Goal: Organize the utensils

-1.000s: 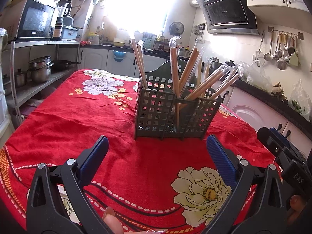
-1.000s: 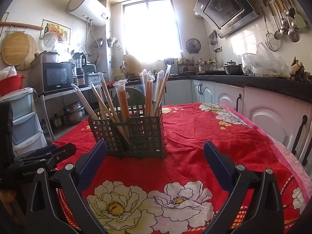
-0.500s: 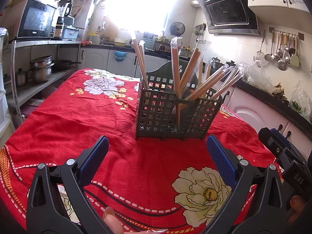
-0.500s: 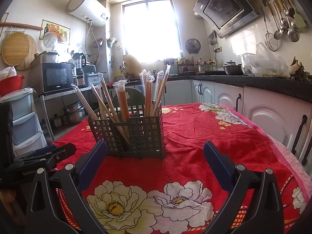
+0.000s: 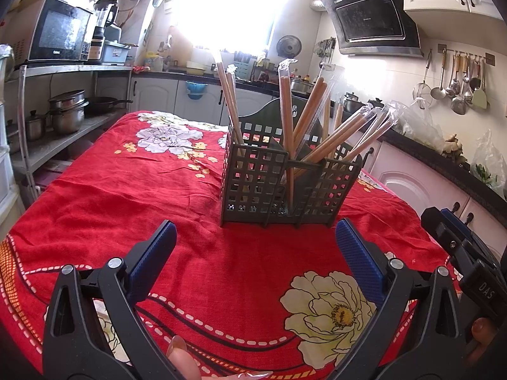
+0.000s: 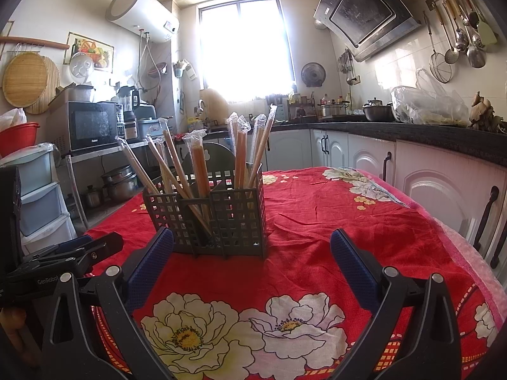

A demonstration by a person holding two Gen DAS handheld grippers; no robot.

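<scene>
Red floral cloth point(image 5: 104, 196) covers the table, and at the centre of both views stands a dark grid-walled basket point(image 5: 259, 186) holding plastic-wrapped chopsticks point(image 5: 286, 117) that lean out in several directions from its compartments. Both the left gripper point(image 5: 255, 253) and the right gripper point(image 6: 252, 259) hover low over the cloth with jaws spread wide and nothing between them, each just short of the basket, while the other gripper shows at the frame's lower edge. Behind, a microwave point(image 6: 92, 128) sits at left, ladles point(image 5: 456, 79) hang at upper right, and a counter point(image 6: 443, 137) runs along the right.
</scene>
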